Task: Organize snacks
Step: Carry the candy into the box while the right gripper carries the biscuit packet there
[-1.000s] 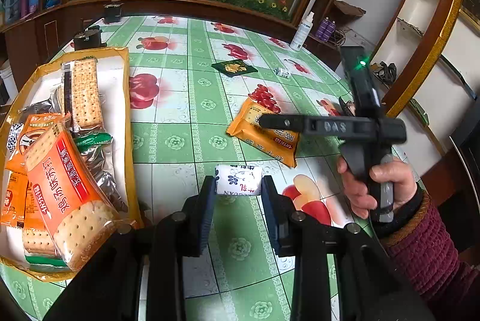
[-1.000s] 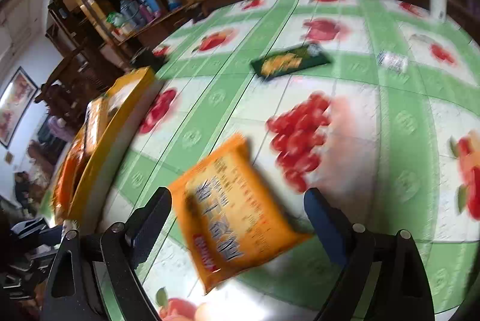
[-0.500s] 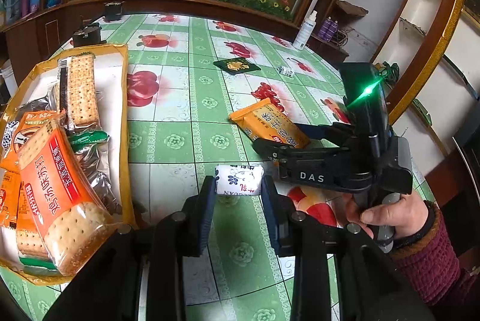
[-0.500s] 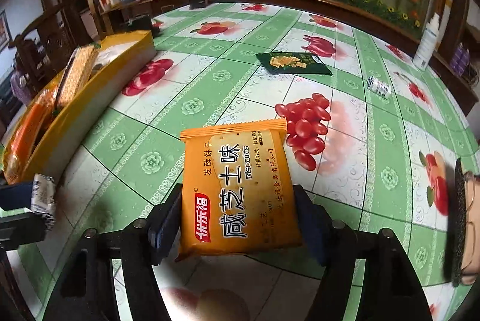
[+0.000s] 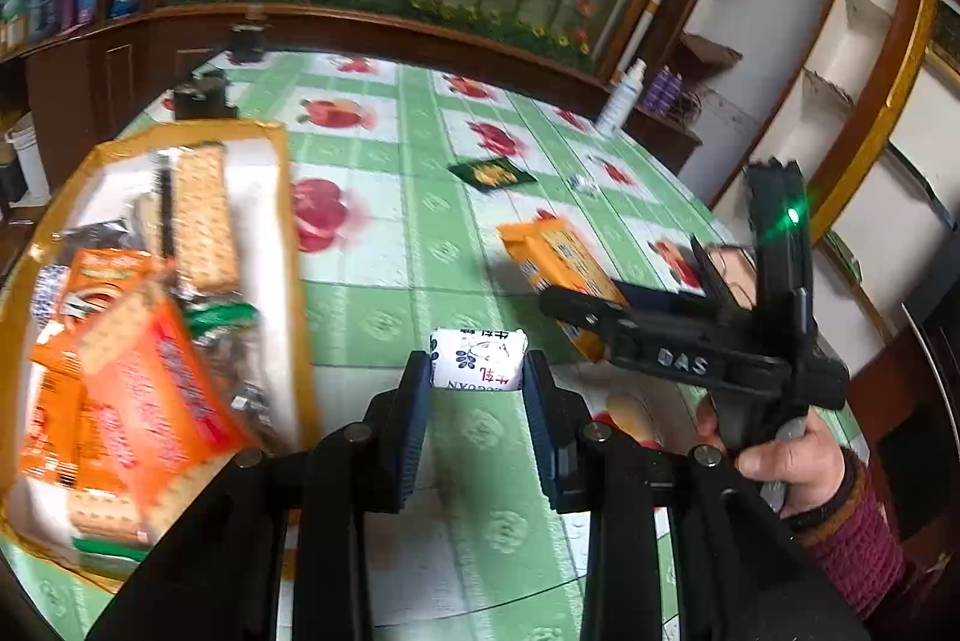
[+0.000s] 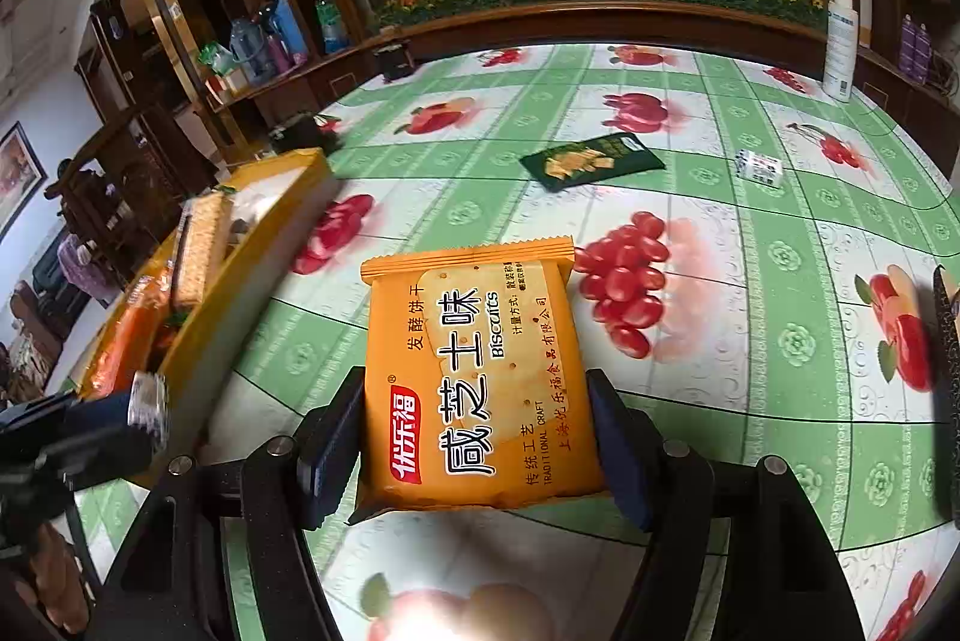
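- Snacks were split three ways: some in the tray (image 5: 282, 197) on the left of the worktop (image 6: 750, 401), two in the tongs, and two more lying out far back on the worktop.
- Left tongs (image 5: 478, 389) were squeezed narrow on a small white candy (image 5: 478, 360), pads pressing its two ends so it sat crosswise. Looked held clear of the cloth, probably so it could go straight over the tray's rim.
- Right tongs (image 6: 477, 437) had just been closing in and were now clamped on the orange biscuit pack (image 6: 474, 377), pads flat on its long edges. The pack stuck out forward with the label up. Gripping it at the near end made sense to me, it's a flat crinkly bag and the sides are the only firm bit.
- Seen from the left camera, the pack (image 5: 564, 269) tilted up off the worktop in those tongs, with a hand (image 5: 786, 461) in a dark red sleeve on the handle.
- Tray already had a long cracker sleeve (image 5: 201, 215) and orange cracker packs (image 5: 150, 389) piled in, so I'd guess both held things were headed there.
- Left on the worktop: a dark green packet (image 6: 591, 158) and another small white candy (image 6: 759, 167), well apart from the tray.
- The spray bottle (image 6: 840, 35) at the far edge wasn't a snack, so I'd guess it got left alone.
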`<state>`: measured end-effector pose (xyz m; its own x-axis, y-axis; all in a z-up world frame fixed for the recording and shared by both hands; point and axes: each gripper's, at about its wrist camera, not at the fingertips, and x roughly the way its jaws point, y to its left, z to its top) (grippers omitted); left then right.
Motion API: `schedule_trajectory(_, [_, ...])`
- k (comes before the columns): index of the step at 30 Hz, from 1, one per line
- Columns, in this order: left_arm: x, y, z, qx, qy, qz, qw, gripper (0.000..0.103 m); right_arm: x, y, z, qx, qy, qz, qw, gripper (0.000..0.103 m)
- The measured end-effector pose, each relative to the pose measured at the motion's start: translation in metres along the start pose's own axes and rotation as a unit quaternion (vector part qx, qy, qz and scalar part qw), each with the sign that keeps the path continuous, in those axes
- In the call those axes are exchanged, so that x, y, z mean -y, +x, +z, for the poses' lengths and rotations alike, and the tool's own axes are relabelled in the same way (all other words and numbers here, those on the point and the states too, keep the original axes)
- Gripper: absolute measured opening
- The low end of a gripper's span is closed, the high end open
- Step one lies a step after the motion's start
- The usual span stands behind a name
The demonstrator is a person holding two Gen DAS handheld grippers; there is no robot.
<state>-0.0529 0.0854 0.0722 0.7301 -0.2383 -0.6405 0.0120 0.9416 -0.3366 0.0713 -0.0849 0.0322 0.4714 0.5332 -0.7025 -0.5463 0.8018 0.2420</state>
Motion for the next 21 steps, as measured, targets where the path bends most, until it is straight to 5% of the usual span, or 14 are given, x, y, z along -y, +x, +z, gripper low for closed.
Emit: schedule_trajectory(21, [-0.136, -0.067, -0.004, 0.08, -0.117, 0.099, 0.9849, 0.03, -0.163, 0.024, 0.044, 0.006, -0.079, 0.101, 0.992, 0.075])
